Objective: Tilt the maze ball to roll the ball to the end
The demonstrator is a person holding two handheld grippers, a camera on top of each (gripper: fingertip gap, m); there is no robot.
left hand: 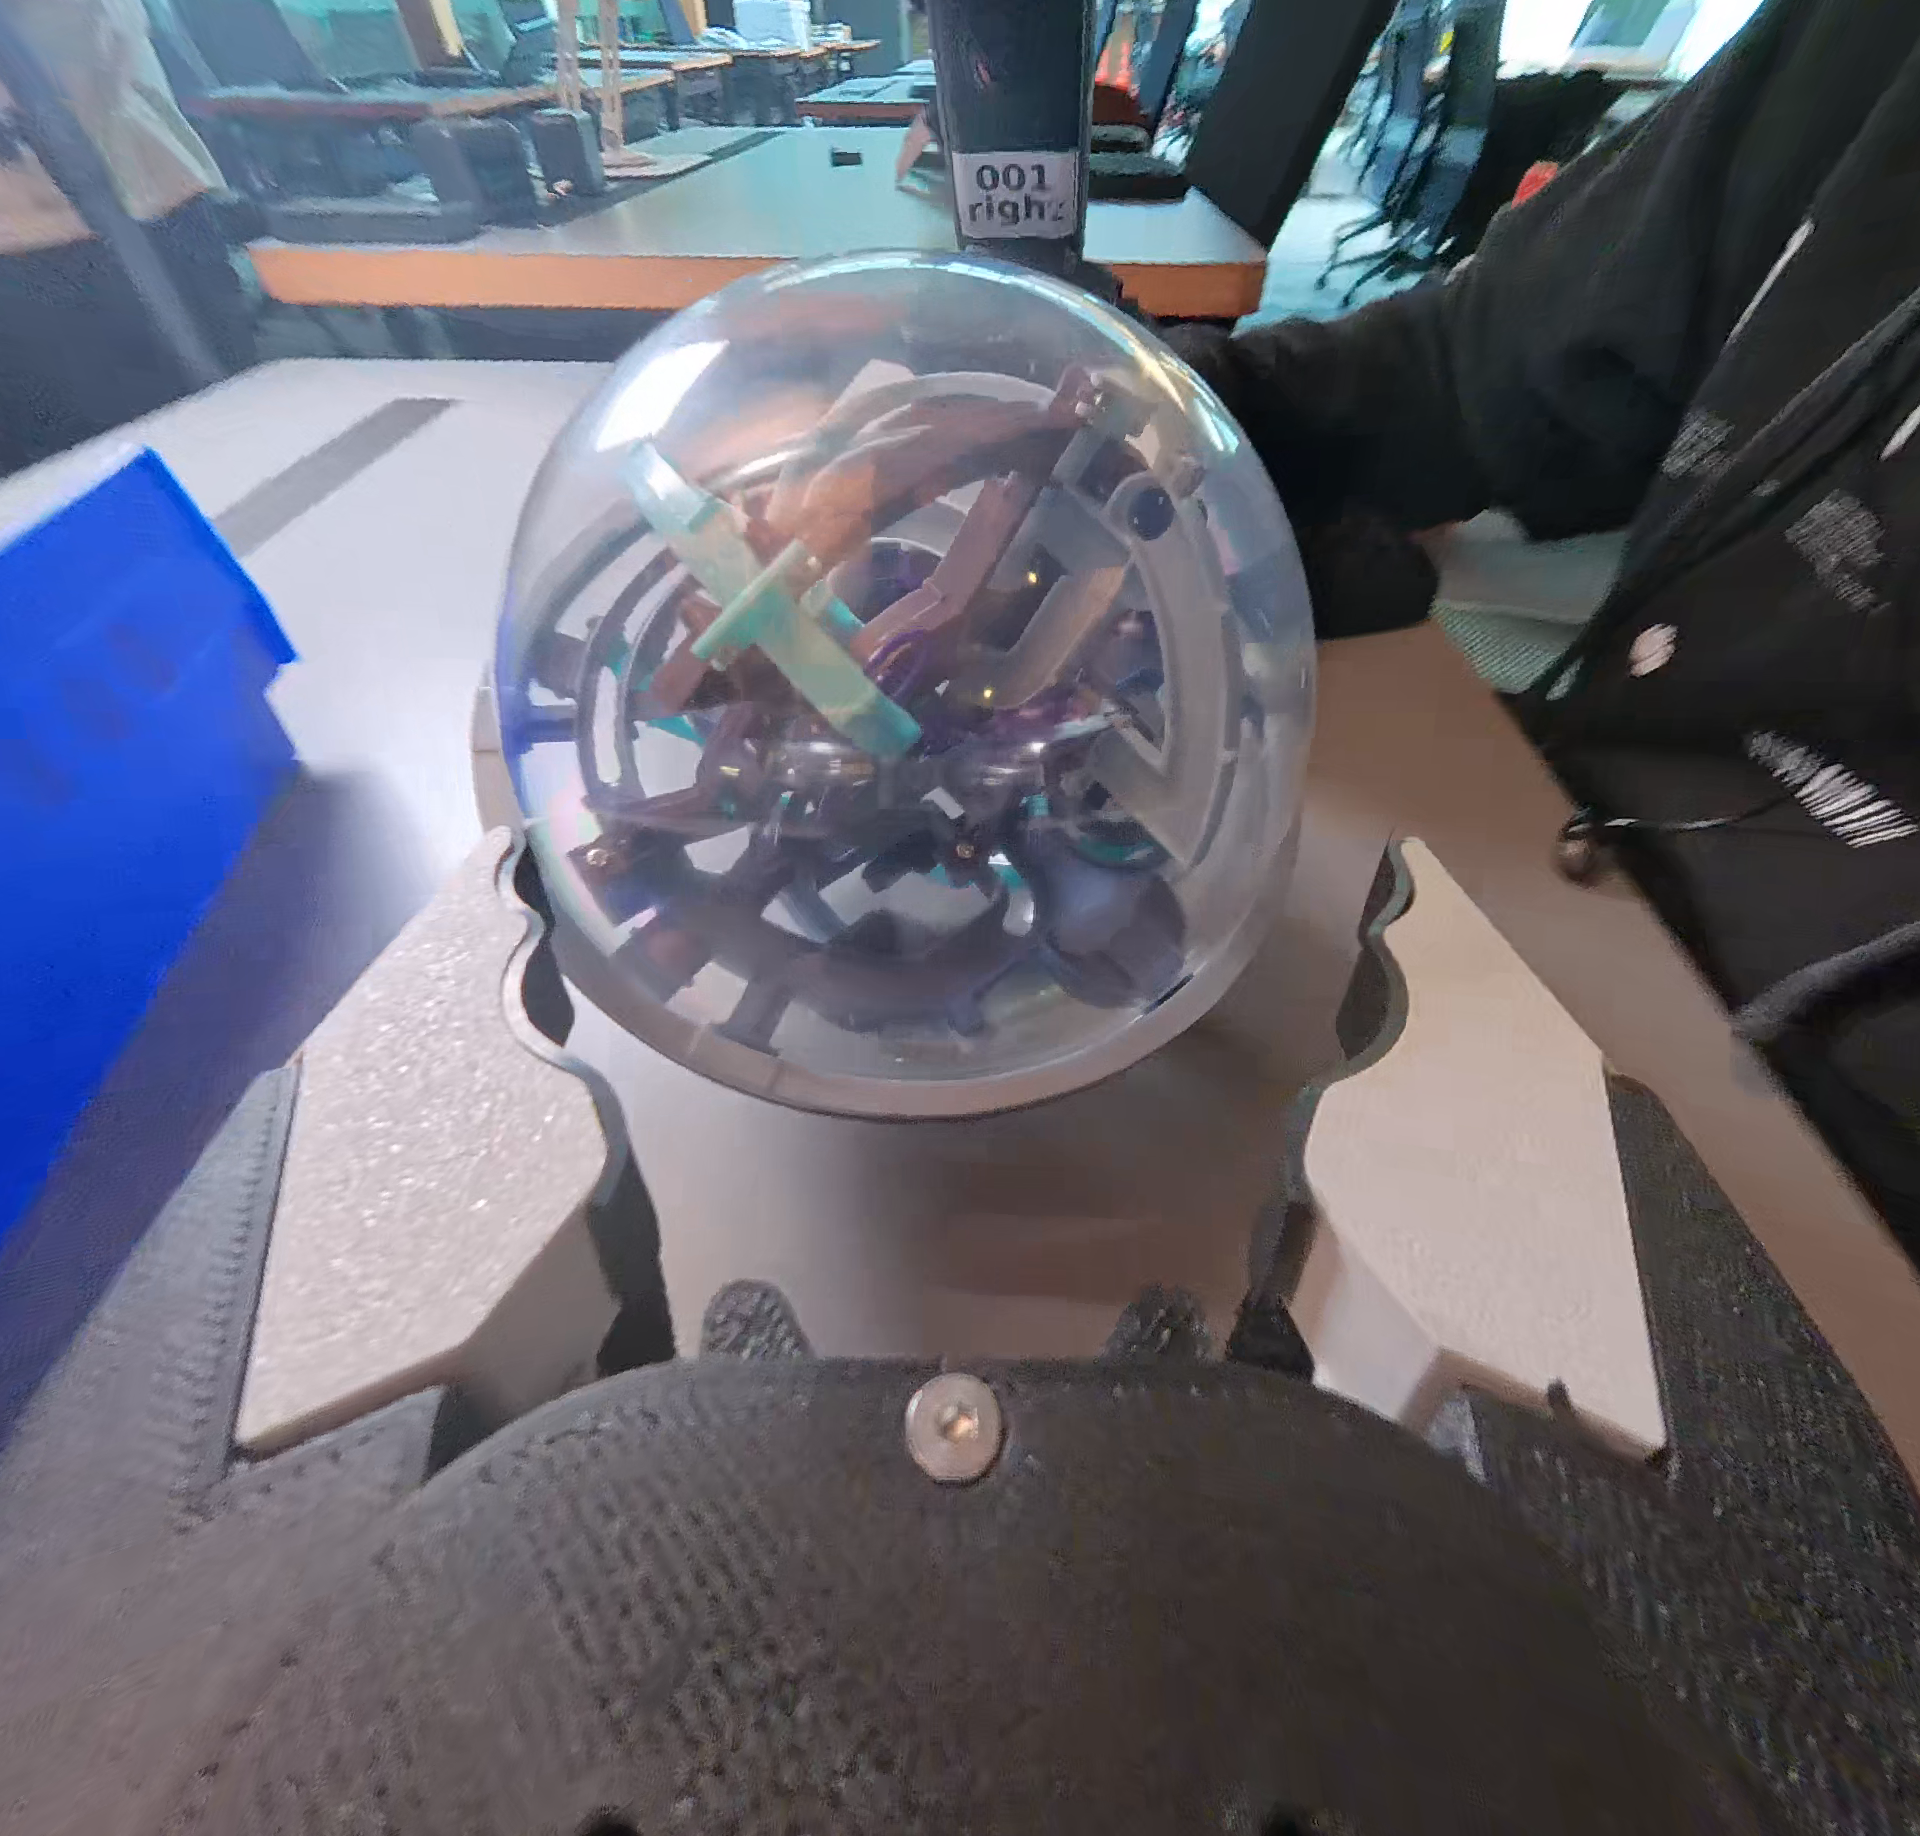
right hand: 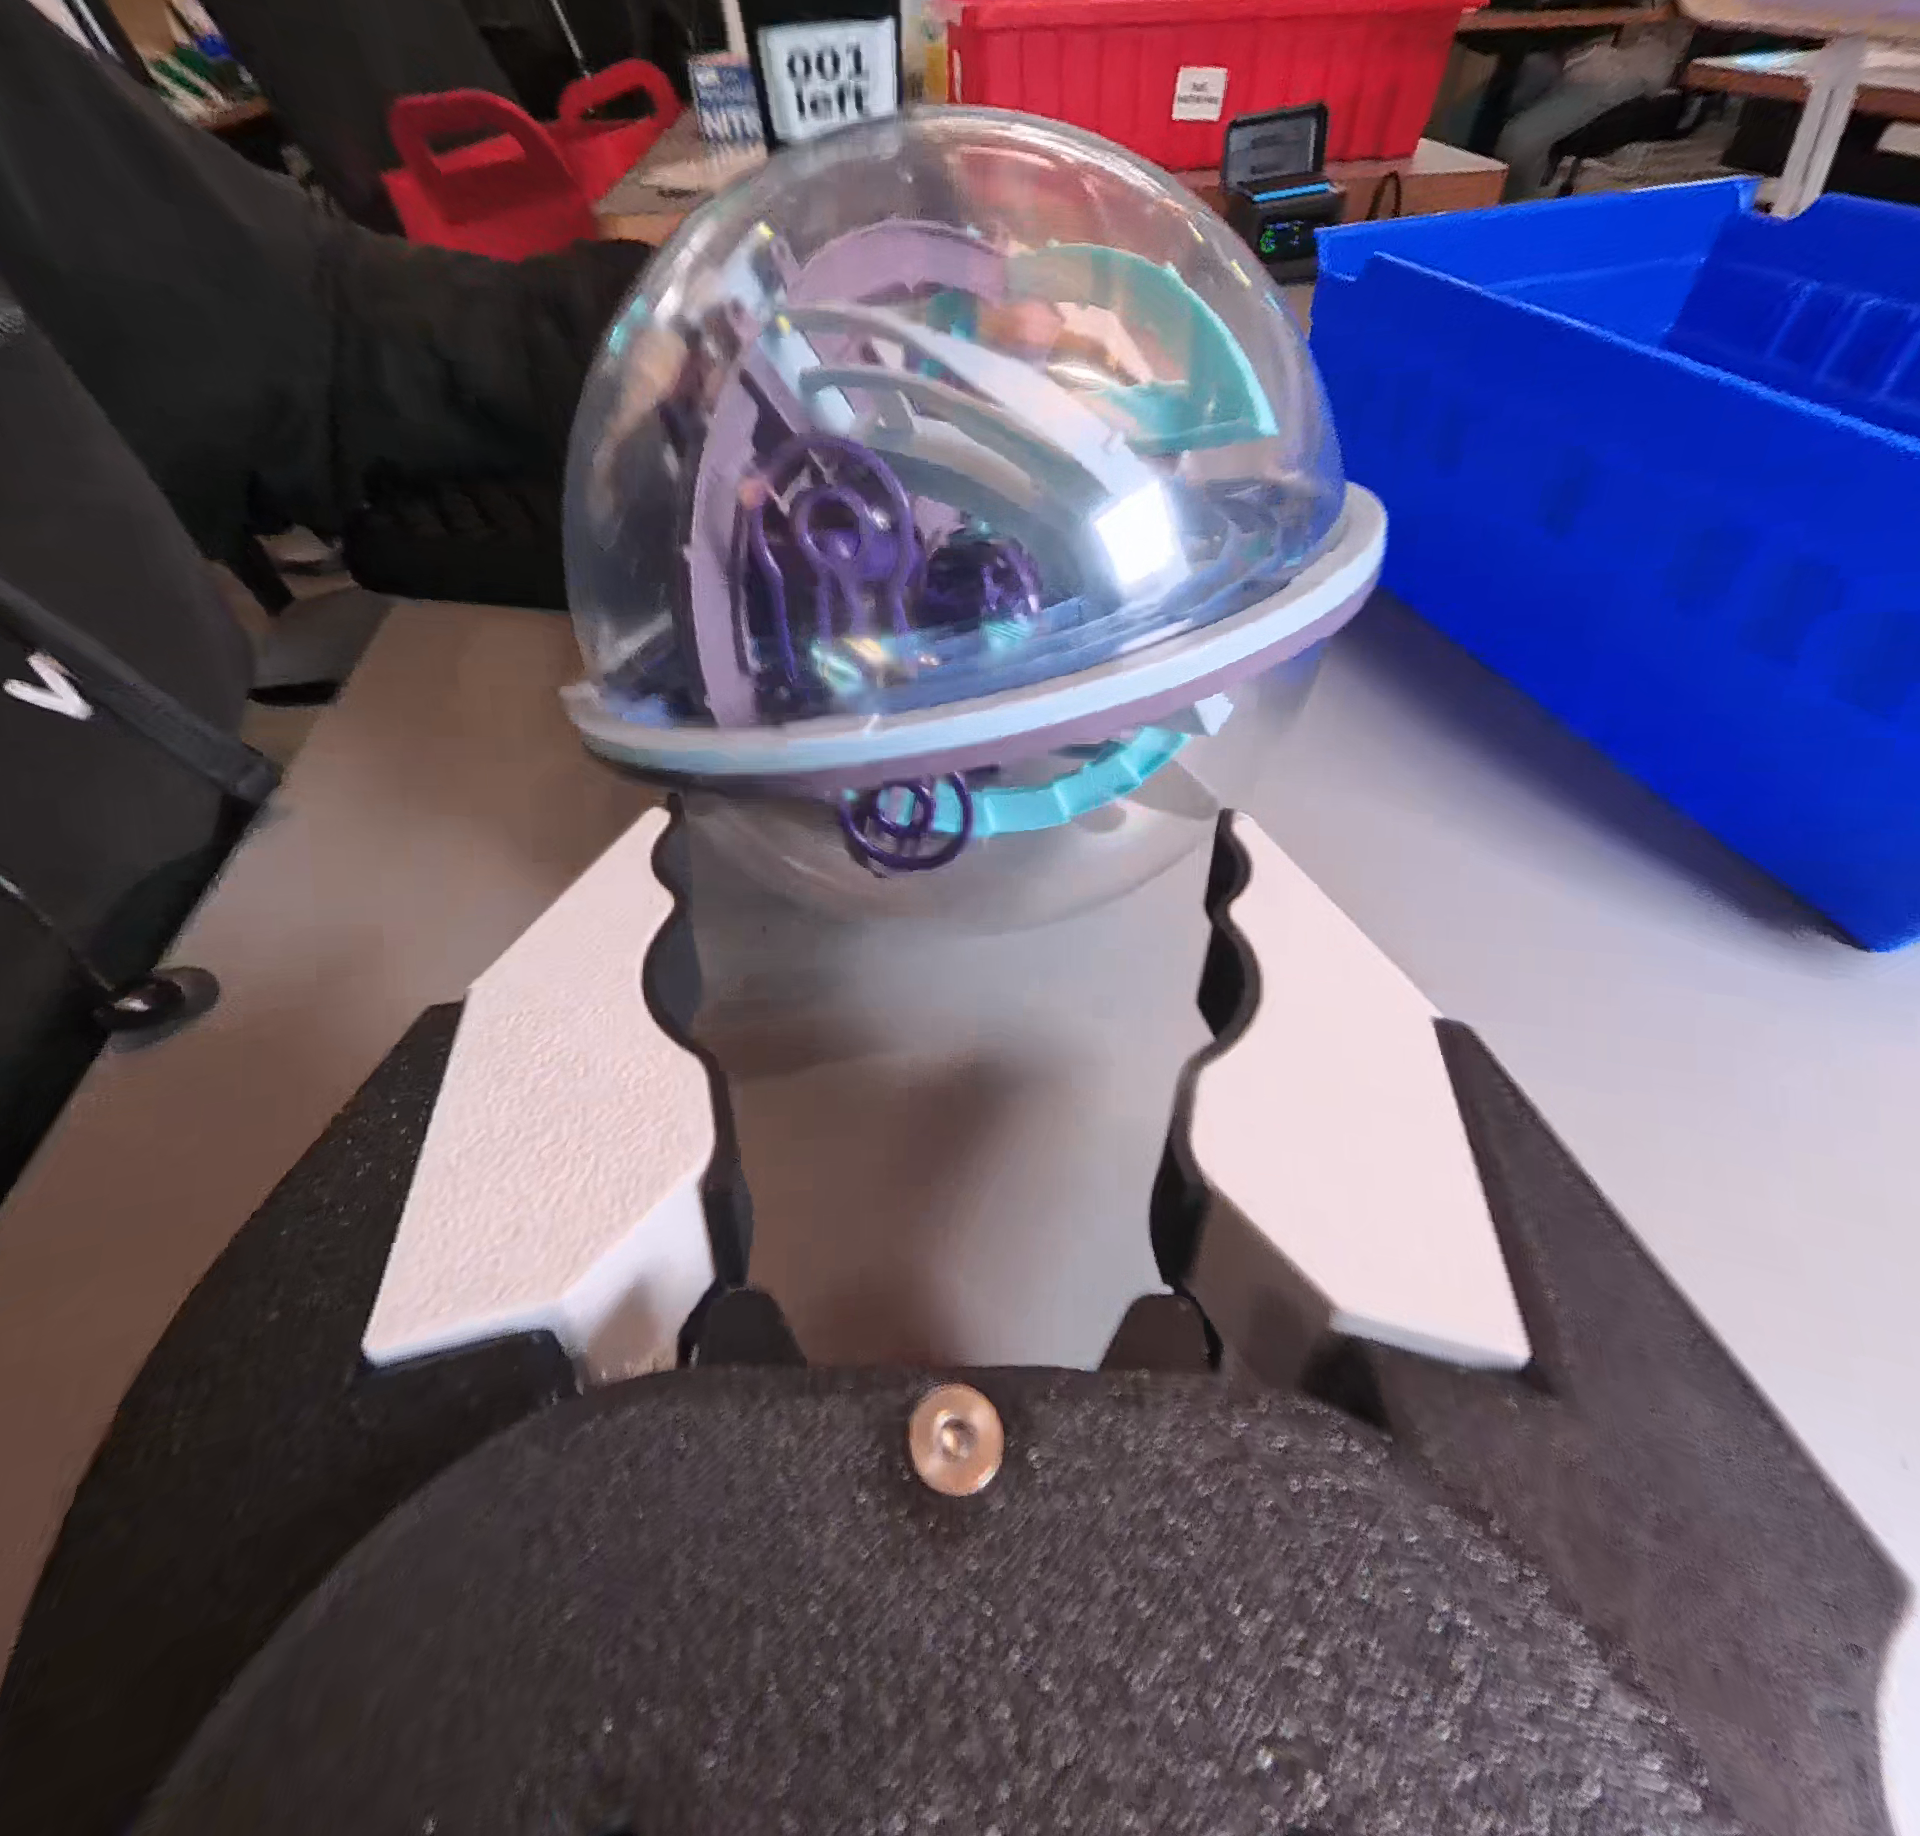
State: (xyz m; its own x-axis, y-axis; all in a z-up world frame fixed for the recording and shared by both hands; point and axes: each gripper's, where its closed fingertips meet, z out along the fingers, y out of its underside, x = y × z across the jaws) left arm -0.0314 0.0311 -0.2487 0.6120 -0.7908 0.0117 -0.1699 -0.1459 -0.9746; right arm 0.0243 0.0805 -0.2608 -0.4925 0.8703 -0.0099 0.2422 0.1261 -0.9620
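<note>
The maze ball [left hand: 904, 685] is a clear sphere with brown, teal and purple tracks inside, and it sits on the pale table [left hand: 364, 560]. My left gripper [left hand: 951, 903] is open around its lower part. The left finger [left hand: 416, 1059] is at the shell and the right finger [left hand: 1475, 1111] stands a little clear of it. In the right wrist view the maze ball [right hand: 956, 456] shows its grey rim band. My right gripper [right hand: 945, 851] is open, with its tips beside the lower half. The small ball inside is not made out.
A blue bin [left hand: 114, 747] stands to the left, and it also shows in the right wrist view [right hand: 1662, 539] at the right. A person's black sleeve [left hand: 1558, 384] reaches in beside the ball. The right gripper's body [left hand: 1013, 124] rises behind the ball. A red bin [right hand: 1216, 72] stands farther back.
</note>
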